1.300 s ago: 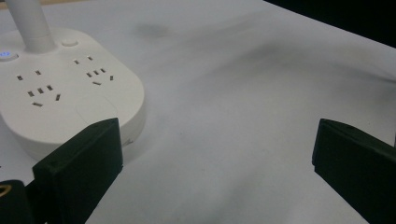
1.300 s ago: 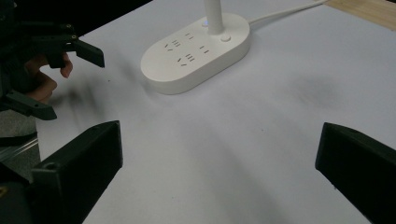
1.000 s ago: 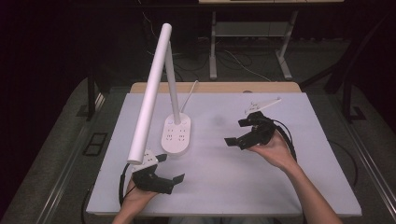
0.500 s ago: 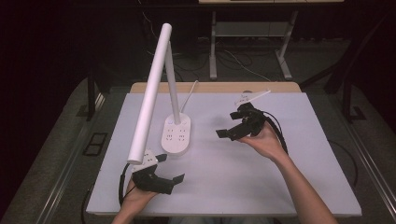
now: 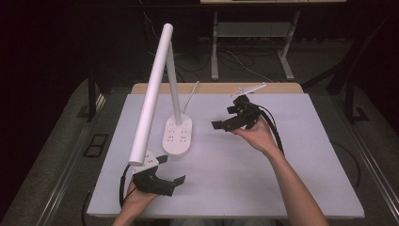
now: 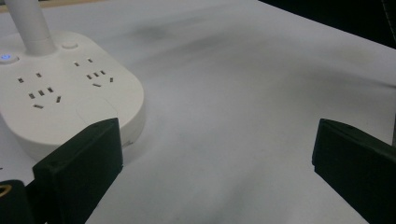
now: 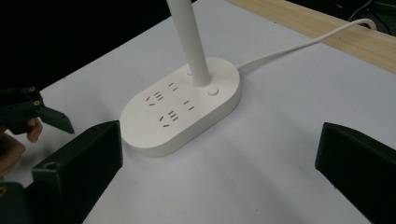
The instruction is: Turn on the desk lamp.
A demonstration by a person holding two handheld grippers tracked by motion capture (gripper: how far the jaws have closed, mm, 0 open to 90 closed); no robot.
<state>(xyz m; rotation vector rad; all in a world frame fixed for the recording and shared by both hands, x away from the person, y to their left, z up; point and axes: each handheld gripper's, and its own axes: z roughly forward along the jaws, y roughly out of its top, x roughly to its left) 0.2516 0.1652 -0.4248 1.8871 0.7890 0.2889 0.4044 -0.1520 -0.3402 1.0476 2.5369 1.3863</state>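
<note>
Both grippers had their fingers spread wide and held nothing. The right gripper (image 5: 229, 117) hung above the worktop (image 5: 282, 179), a little to the right of the lamp base (image 5: 177, 136), with its fingers pointed toward it. The left gripper (image 5: 170, 172) stayed low near the front edge, just in front of that base. The lamp's long white head (image 5: 153, 92) leaned over it.
</note>
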